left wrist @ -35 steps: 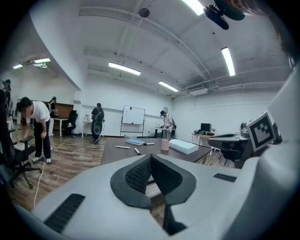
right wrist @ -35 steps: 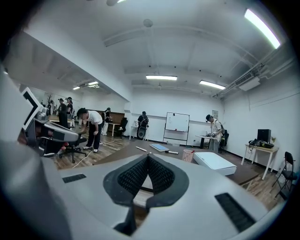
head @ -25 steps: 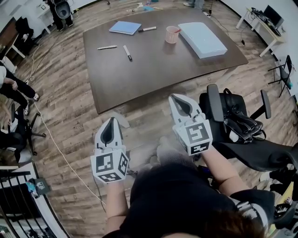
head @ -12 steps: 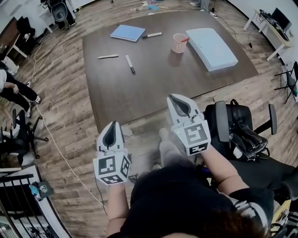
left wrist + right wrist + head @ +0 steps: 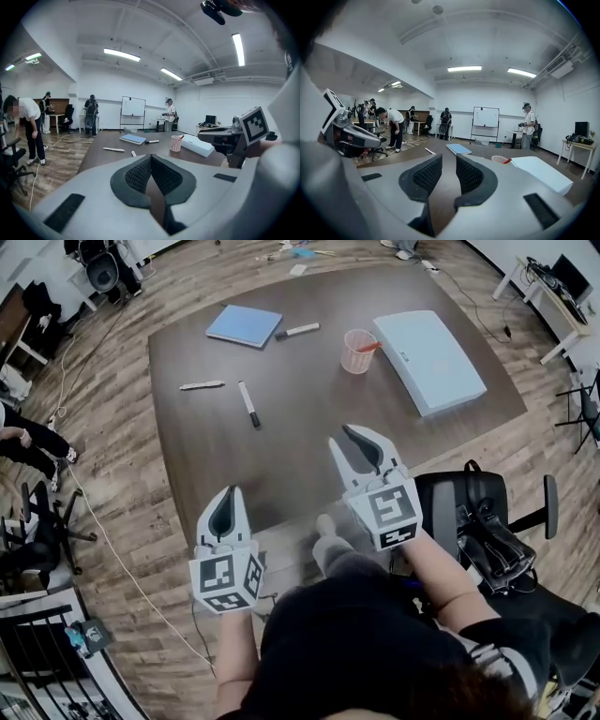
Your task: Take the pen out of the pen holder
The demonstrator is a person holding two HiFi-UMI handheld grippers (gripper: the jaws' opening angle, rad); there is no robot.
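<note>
The pink mesh pen holder [image 5: 358,351] stands on the far part of the brown table [image 5: 309,418], with a red pen [image 5: 371,346] leaning in it. It also shows in the left gripper view as the pen holder [image 5: 176,143] and, small, in the right gripper view as the pen holder [image 5: 502,159]. My right gripper [image 5: 361,433] hangs over the table's near edge, well short of the holder. Its jaws have just been opening and nothing is between them [image 5: 449,159]. My left gripper [image 5: 226,492] is at the near edge further left, shut and empty [image 5: 150,158].
On the table lie a blue notebook [image 5: 244,325], a marker [image 5: 297,330], a white pen [image 5: 202,385], a black-tipped marker [image 5: 248,403] and a pale flat box [image 5: 429,348]. A black office chair [image 5: 487,531] stands at my right. People stand at the room's far side.
Both grippers have moved forward from over the floor to the table's near edge. The right jaws have gone from shut to open. The left jaws stay shut.
</note>
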